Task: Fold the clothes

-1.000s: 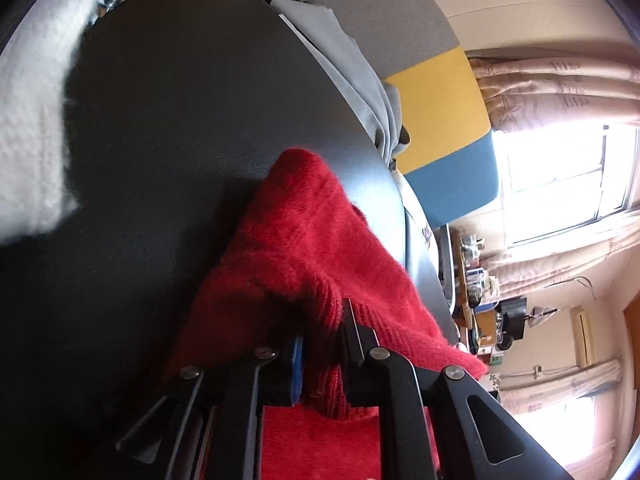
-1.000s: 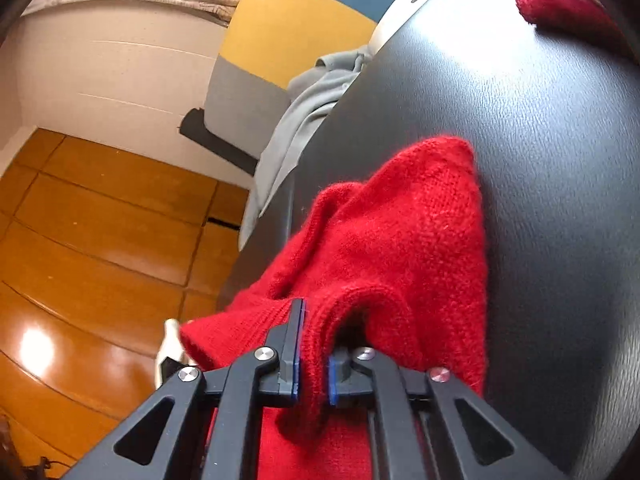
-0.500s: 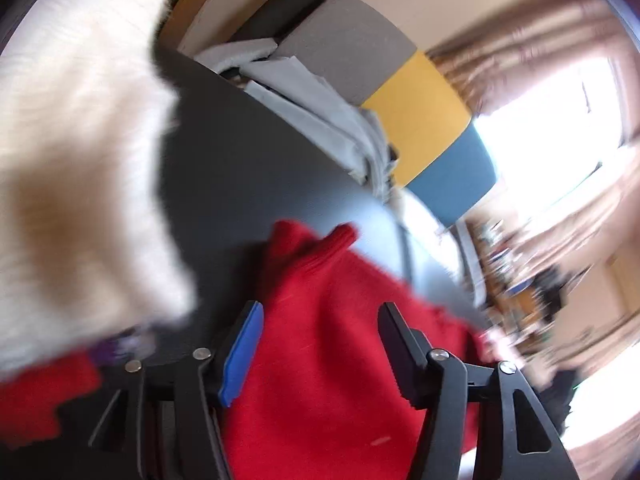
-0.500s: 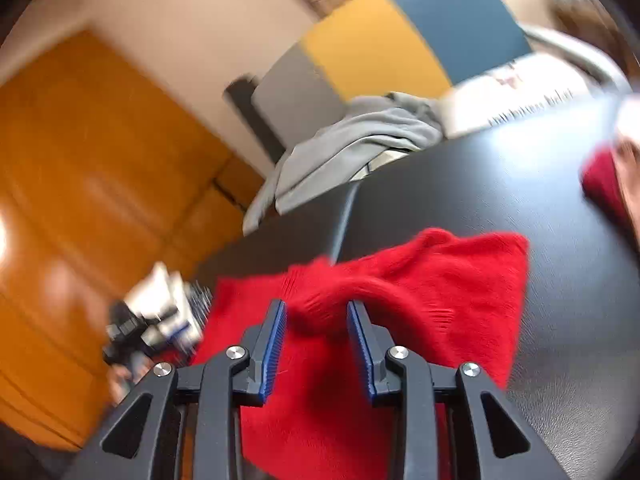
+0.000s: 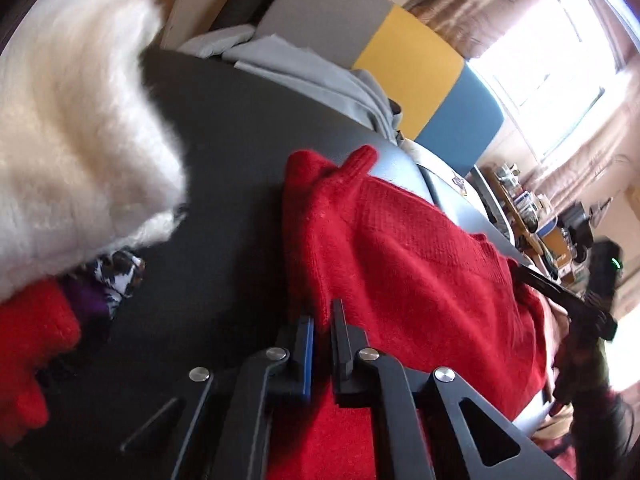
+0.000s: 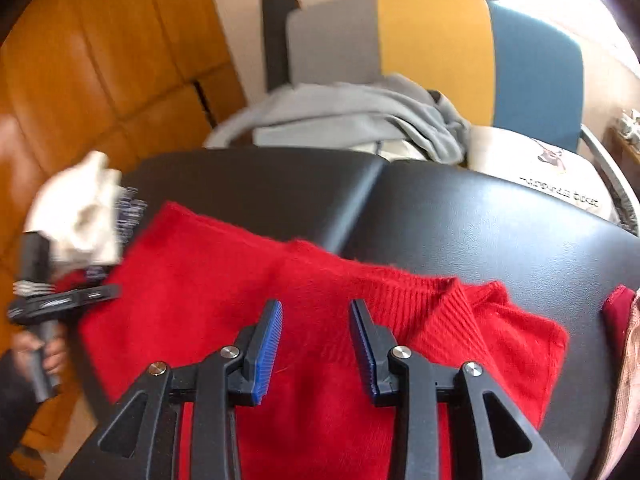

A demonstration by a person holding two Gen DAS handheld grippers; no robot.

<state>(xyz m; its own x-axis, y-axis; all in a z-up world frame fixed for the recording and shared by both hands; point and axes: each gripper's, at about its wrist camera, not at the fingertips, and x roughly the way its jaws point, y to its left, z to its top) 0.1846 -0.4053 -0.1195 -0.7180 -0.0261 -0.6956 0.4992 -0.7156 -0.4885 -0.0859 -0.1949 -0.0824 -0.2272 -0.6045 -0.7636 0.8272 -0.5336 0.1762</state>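
A red knitted sweater (image 5: 400, 260) lies spread on the black table (image 5: 240, 160). My left gripper (image 5: 320, 320) is shut on a fold at the sweater's near edge. In the right wrist view the same sweater (image 6: 200, 264) lies across the table (image 6: 480, 232), its ribbed collar towards the right. My right gripper (image 6: 316, 308) hovers over the sweater's middle, open, with nothing pinched between its blue pads. The left gripper (image 6: 108, 293), in a hand, meets the sweater's left edge. The right gripper's fingers (image 5: 540, 282) show at the sweater's far side in the left wrist view.
A white fluffy garment (image 5: 72, 140) lies to the left, over another red knit (image 5: 32, 336) and a patterned cloth (image 5: 116, 276). Behind the table, a grey garment (image 6: 352, 120) is draped on a grey, yellow and blue chair (image 6: 432, 36). More red and pink cloth (image 6: 620, 316) lies at the right edge.
Both grippers let go of the raised folds they held. The left one opened, then shut again on the sweater's edge. The right one opened, lifted and rolled; the sweater now lies flatter.
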